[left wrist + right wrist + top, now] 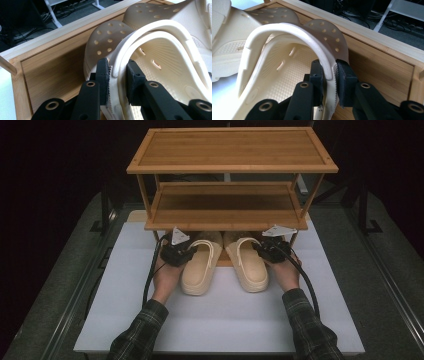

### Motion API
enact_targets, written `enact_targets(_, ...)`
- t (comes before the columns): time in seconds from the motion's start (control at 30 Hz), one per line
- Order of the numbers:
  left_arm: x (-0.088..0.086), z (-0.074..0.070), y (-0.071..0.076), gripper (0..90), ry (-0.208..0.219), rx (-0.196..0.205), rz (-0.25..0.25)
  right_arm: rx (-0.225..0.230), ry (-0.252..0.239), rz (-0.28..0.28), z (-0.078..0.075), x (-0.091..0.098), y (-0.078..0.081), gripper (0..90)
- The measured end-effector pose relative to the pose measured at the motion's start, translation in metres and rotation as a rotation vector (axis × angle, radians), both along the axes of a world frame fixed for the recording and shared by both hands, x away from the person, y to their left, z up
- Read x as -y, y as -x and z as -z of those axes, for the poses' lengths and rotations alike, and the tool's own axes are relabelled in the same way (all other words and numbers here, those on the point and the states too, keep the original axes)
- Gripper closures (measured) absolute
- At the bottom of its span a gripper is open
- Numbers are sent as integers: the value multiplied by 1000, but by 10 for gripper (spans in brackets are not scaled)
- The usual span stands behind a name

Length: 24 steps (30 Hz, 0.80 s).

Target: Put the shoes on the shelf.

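Two cream clogs are lying side by side on the white bench (220,320), their toes reaching in under the lowest level of the wooden shoe rack (231,150) at the far end. The left clog (201,265) is sitting just beside the right clog (248,265), and the two heels are pointing toward the person.

The left tongs (181,251) are gripping the left clog: in the left gripper view the two black pads are pressing on either side of the shoe's outer wall (117,75), where the heel strap meets it. The right tongs (268,249) are doing the same on the right clog, pads clamping its outer wall and strap (329,70).

The left hand (166,277) is lying low by the outer side of its clog, with the tongs aiming forward and inward toward the rack. The right hand (286,272) is mirroring it on the right. Both forearms in plaid sleeves are coming in from the near edge, angling slightly inward, with black cables looping back along the wrists.
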State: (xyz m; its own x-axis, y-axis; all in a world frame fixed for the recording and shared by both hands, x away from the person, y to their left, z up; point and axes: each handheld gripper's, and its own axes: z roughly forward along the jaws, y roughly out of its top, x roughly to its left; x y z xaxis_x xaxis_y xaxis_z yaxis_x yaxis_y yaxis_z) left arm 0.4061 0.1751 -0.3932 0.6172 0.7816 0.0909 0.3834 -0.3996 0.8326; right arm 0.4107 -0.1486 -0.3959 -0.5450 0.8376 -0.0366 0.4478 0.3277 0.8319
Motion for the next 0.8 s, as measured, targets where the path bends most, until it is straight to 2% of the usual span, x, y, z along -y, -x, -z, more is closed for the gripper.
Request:
enact_targets(0.1, 0, 0, 0, 726, 4, -8, 0, -5, -7, -3, 0, 0, 0, 715)
enact_targets(0.17, -1, 0, 0, 695, 8, -12, -1, -13, -23, -9, 0, 1, 0, 646)
enact_targets(0.33, -4, -2, 3, 563, 10, -21, -5, -41, -27, -6, -2, 3, 2, 479)
enact_targets(0.43, -9, -5, 8, 482, 28, -26, -2, -53, -45, -6, -3, 7, 5, 407)
enact_targets(0.63, -17, -9, 18, 344, 63, -31, 10, -69, -91, -9, -7, 18, 17, 283)
enact_targets(0.7, -20, -10, 24, 296, 68, -47, 30, -87, -101, -13, -9, 21, 23, 245)
enact_targets(0.8, -24, -11, 32, 219, 64, -65, 58, -80, -109, -20, -10, 26, 34, 199)
